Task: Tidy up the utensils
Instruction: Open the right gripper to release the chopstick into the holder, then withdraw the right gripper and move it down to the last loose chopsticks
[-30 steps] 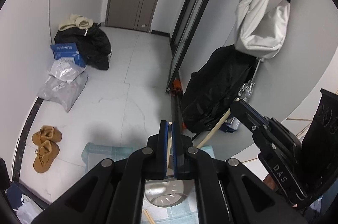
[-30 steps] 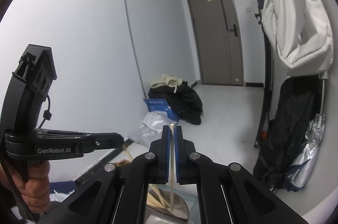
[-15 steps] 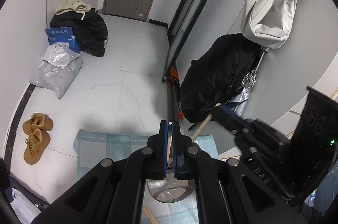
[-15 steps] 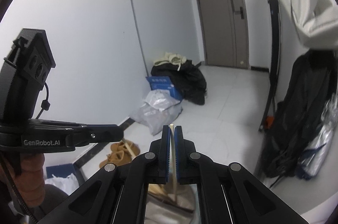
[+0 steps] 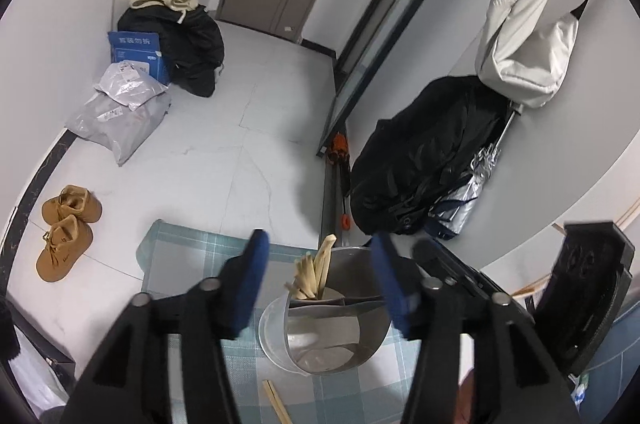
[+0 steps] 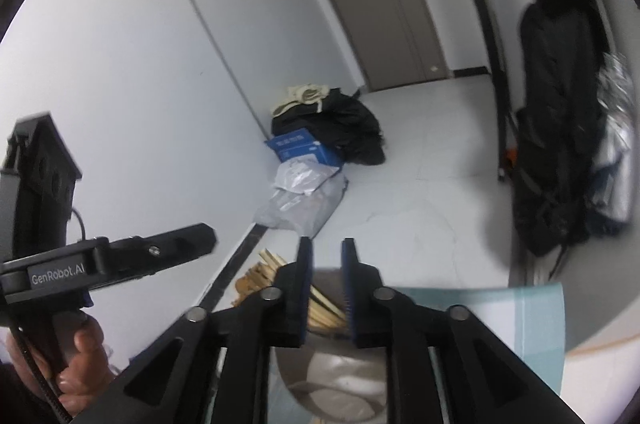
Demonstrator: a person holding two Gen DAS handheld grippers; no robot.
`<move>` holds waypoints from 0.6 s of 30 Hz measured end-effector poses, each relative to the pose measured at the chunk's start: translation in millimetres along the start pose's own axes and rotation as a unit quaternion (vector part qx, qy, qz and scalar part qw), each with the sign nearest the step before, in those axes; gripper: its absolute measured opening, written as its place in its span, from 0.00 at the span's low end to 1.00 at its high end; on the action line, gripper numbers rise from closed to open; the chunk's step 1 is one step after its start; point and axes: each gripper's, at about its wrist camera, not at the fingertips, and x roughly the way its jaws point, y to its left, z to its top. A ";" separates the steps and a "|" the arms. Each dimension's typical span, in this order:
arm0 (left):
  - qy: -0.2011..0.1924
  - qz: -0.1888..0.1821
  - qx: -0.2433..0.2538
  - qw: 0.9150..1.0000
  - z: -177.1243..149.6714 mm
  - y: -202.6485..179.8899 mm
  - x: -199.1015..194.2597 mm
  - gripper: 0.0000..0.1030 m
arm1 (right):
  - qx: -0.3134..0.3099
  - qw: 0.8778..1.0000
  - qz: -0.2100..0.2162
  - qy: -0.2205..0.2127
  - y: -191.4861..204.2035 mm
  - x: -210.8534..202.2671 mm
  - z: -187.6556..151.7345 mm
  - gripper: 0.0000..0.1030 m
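A metal utensil holder (image 5: 340,328) stands on a checked blue cloth (image 5: 188,256). Several wooden chopsticks (image 5: 314,274) stand in its far compartment. My left gripper (image 5: 320,280) is wide open and empty right above the holder. One loose chopstick (image 5: 276,404) lies on the cloth in front. In the right wrist view my right gripper (image 6: 325,288) is open and empty above the holder (image 6: 340,384), with the chopsticks (image 6: 320,308) just below its fingers. The left gripper's body (image 6: 80,264) shows at the left.
The table's far edge drops to a tiled floor with brown shoes (image 5: 66,228), grey parcels (image 5: 116,111), a blue box (image 5: 136,51) and black bags (image 5: 424,155). The right gripper's body (image 5: 588,284) is close at the right.
Both grippers opened and let go of their chopsticks, which now stand in the holder. Both views tilted down over the holder.
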 end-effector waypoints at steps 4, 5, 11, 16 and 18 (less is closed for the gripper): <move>-0.002 0.020 -0.002 1.000 -6.8 -1.5 0.4 0.58 | 0.030 0.999 -0.011 -0.026 -10.6 -27.6 -13.2 0.39; 0.000 0.026 0.001 1.000 -9.2 -3.5 1.0 0.58 | 0.036 0.999 -0.014 -0.029 -12.2 -33.4 -18.0 0.39; -0.008 0.058 0.016 0.998 -30.4 -7.5 -4.1 0.64 | 0.066 0.996 -0.049 -0.027 -14.2 -60.6 -50.9 0.49; -0.002 0.075 0.033 0.997 -56.1 -10.2 -10.9 0.70 | 0.056 0.995 -0.069 -0.039 -5.4 -82.9 -77.0 0.55; -0.002 0.081 0.038 0.996 -66.4 -10.7 -15.0 0.70 | 0.050 0.995 -0.073 -0.047 -0.3 -90.6 -84.3 0.57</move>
